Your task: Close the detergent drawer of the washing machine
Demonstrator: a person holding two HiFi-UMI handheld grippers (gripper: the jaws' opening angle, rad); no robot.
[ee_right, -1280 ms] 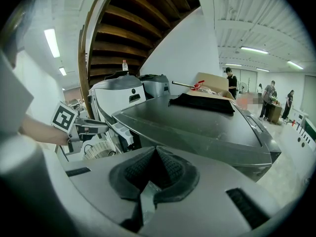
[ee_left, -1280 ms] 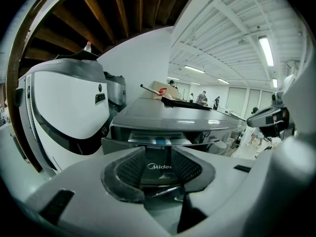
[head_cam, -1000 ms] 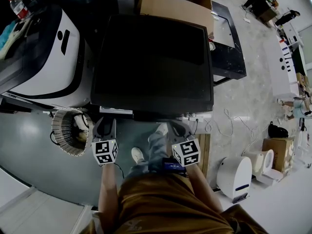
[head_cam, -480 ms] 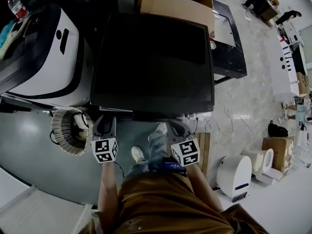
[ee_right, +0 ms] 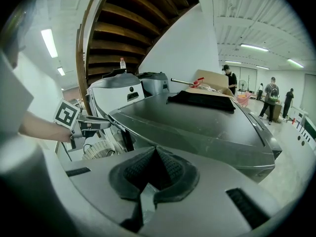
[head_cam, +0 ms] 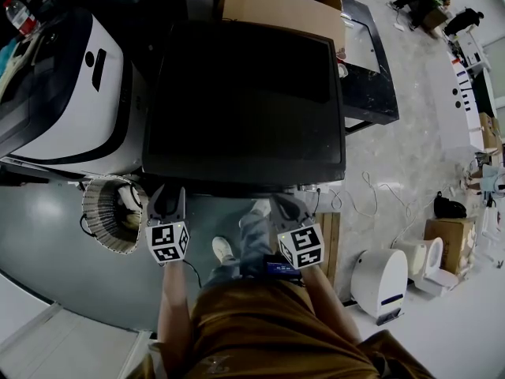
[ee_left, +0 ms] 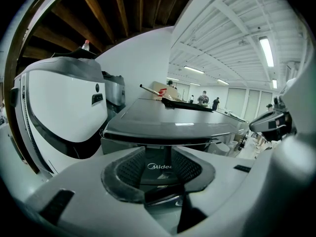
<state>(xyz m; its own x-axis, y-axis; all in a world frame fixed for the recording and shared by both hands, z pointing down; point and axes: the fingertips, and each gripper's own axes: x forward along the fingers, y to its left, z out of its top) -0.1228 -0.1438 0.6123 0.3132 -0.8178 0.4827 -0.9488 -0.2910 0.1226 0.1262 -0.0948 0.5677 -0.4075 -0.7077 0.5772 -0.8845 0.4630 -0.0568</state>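
The washing machine [head_cam: 245, 101] has a dark flat top and fills the middle of the head view. No drawer sticks out past its front edge there. My left gripper [head_cam: 166, 200] is at the machine's front left corner, its jaws slightly open. Between them, close up, is a dark front panel with a Midea logo [ee_left: 159, 167], just under the lid [ee_left: 173, 122]. My right gripper [head_cam: 290, 206] is held at the front right, shut, with nothing in it. Its pads [ee_right: 165, 164] meet in front of the machine's top [ee_right: 197, 122]. The left gripper [ee_right: 94, 125] also shows there, against the front corner.
A white machine [head_cam: 71, 93] stands just left of the washer. On the floor below it is a round ribbed basket [head_cam: 106, 212]. A cardboard box [head_cam: 276, 10] and a black table [head_cam: 367, 61] are behind and to the right. A white appliance [head_cam: 379, 279] sits on the floor at the right.
The pale strip that stuck out under the washer's front left edge is gone from the head view. My left gripper has moved slightly toward the machine. The right gripper has hardly moved.
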